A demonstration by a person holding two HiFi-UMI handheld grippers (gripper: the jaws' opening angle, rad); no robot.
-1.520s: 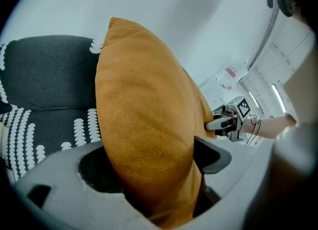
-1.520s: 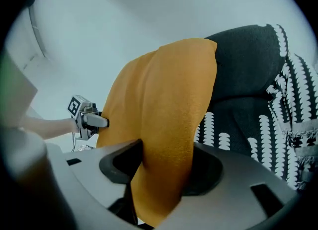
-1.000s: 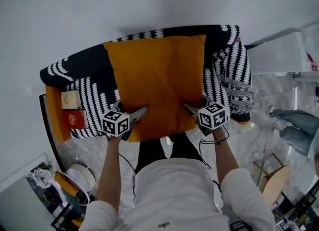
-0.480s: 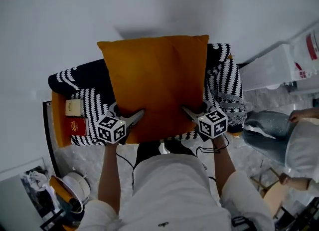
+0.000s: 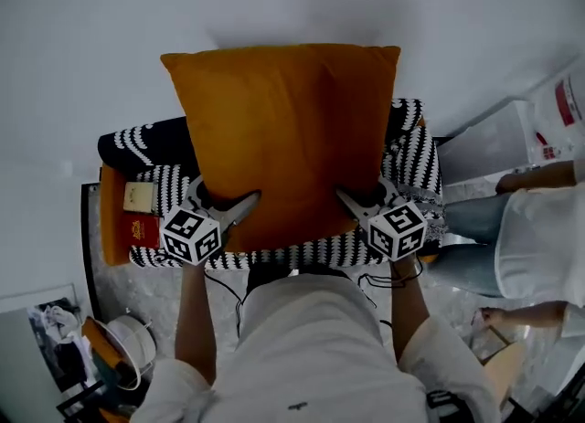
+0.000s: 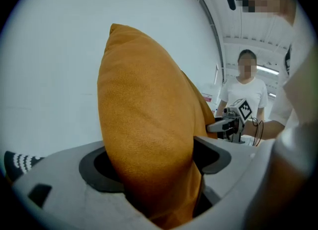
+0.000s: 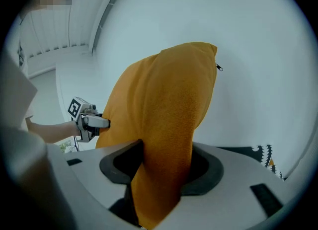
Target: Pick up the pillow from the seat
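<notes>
Above the black-and-white patterned seat (image 5: 413, 152) at mid-frame, the fingers of the left gripper (image 5: 249, 202) and right gripper (image 5: 349, 200) pinch only the square orange fabric pillow's (image 5: 283, 133) lower edge, so its unsupported bulk may flop over or slip.

Orange pillow (image 5: 283, 138) above patterned seat (image 5: 413, 152), left hand-held gripper (image 5: 243, 204) and right hand-held gripper (image 5: 347, 200) clamping it

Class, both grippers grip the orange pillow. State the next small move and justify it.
Probably raise it a little higher: the left gripper and right gripper clamp the lower edge of the orange fabric pillow, low over the black-and-white patterned seat.
</notes>
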